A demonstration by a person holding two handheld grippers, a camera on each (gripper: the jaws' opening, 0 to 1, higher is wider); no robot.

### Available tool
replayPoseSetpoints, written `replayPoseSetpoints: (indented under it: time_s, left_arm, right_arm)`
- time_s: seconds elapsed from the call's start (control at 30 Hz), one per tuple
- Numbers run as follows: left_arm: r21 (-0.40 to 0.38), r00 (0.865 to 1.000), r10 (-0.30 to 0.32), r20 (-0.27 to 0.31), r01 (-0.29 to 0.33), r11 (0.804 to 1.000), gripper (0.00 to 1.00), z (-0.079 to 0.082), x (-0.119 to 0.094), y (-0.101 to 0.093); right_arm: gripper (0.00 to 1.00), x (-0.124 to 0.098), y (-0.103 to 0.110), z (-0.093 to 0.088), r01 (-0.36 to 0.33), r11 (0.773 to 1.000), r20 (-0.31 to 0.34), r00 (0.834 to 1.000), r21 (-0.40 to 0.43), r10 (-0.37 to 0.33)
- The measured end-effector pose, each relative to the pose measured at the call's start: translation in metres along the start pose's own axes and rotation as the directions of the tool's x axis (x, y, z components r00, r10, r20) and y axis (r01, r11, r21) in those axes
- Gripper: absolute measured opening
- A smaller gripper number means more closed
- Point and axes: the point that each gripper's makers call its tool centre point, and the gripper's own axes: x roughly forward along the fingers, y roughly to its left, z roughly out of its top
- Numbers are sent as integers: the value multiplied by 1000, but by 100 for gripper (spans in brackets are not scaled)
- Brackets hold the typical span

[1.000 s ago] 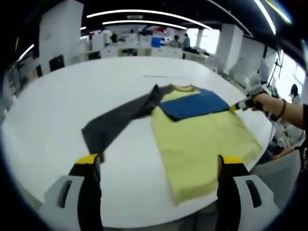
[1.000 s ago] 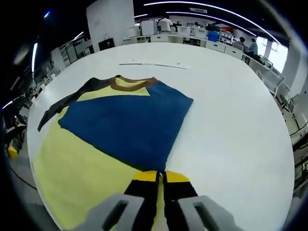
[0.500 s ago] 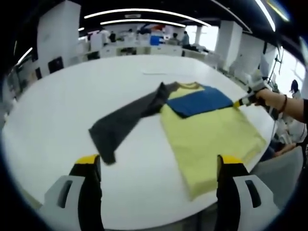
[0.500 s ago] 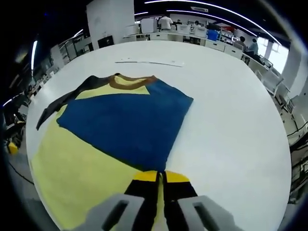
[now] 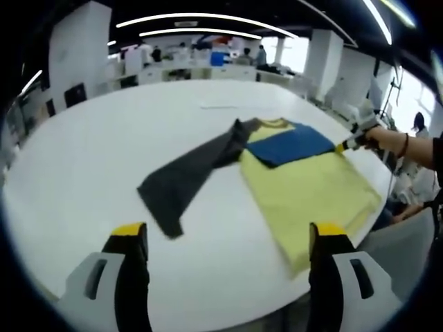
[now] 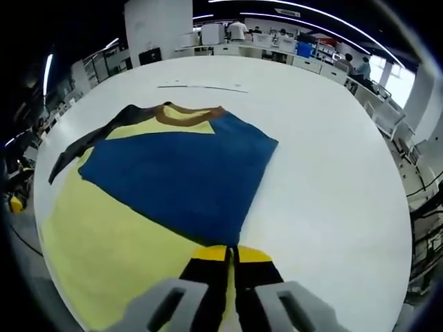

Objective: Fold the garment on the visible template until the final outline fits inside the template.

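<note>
On the white round table [image 5: 90,138], my right gripper [image 6: 230,254] pinched the garment [image 6: 124,228]'s edge, my left gripper [image 5: 225,238] hung open; I judged pulling the fold flat and square best.

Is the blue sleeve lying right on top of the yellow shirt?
Touching. In the right gripper view the blue sleeve lies flat across the yellow shirt body, no gap between them. The left gripper view shows it folded over the chest too.

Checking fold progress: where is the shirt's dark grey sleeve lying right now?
In the left gripper view, the dark grey sleeve lies spread on the white table, stretching left from the collar, beside the yellow body.
</note>
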Motion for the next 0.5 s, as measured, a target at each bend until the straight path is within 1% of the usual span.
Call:
replayPoseSetpoints:
  time_s: [0.3,0.5]
  left_arm:
    - [5,1000,-7,12,7,1000,89,4,0,-1]
    - [9,1000,-12,13,11,1000,88,4,0,-1]
  right_arm:
    - [0,-2,-20,-3,28,1000,-11,1000,8,-28]
    - [0,-3,-27,-4,41,999,-16,999,12,-41]
